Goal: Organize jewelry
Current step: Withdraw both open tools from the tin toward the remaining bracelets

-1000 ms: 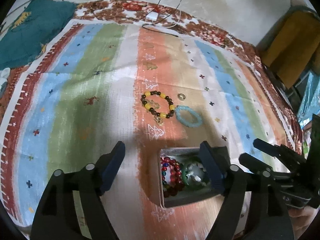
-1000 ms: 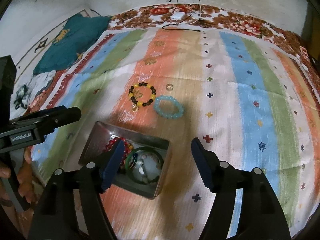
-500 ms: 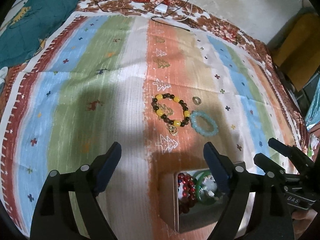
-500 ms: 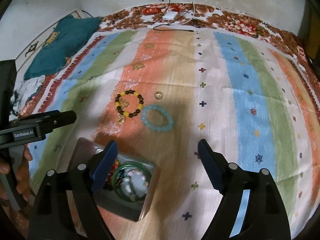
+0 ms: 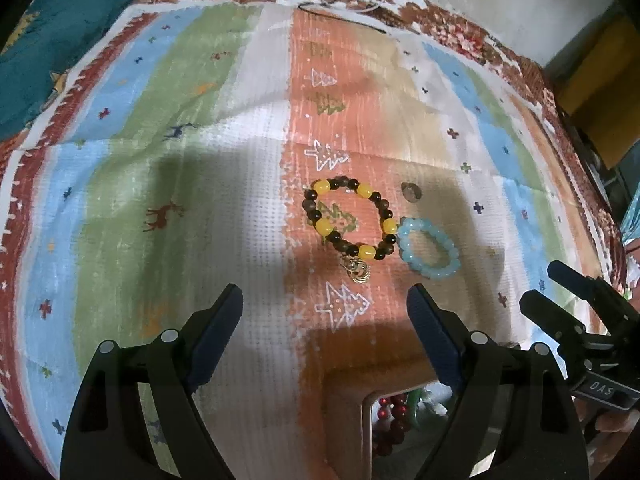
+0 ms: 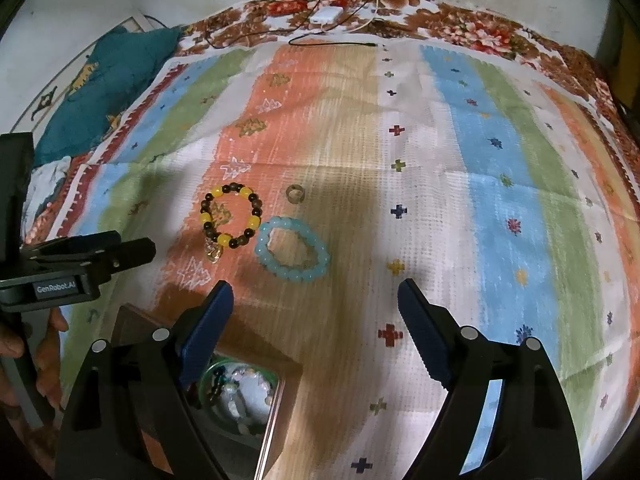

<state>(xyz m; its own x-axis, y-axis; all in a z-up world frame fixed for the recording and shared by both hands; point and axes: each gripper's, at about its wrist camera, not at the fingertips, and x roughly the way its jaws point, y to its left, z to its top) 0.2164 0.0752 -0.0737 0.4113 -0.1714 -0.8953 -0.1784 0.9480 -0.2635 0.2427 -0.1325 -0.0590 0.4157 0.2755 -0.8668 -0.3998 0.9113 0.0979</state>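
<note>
Left gripper (image 5: 324, 304): jaws spread wide, nothing between them, poised over the striped cloth (image 5: 120, 208) short of the beaded bracelet.
Right gripper (image 6: 316, 300): jaws spread wide, empty, just short of the blue bracelet.
Metal box (image 6: 280, 412): nearest item, below and left of the beaded bracelet; open, holding a green bangle (image 6: 208, 376), red beads (image 5: 394, 416) and pale pieces.
Beaded bracelet (image 5: 352, 220): landmark; brown and yellow beads, flat on the orange stripe, gold charm (image 5: 357, 272) on its near edge.
Blue bracelet (image 6: 292, 254): immediately right of the beaded bracelet, touching or nearly so.
Ring (image 6: 295, 193): small, just beyond the beaded bracelet to its right, apart from both bracelets.
White adapter (image 6: 328, 14): far beyond the beaded bracelet, on the floral border with cables.
Teal cloth (image 6: 108, 84): far left of the beaded bracelet.
</note>
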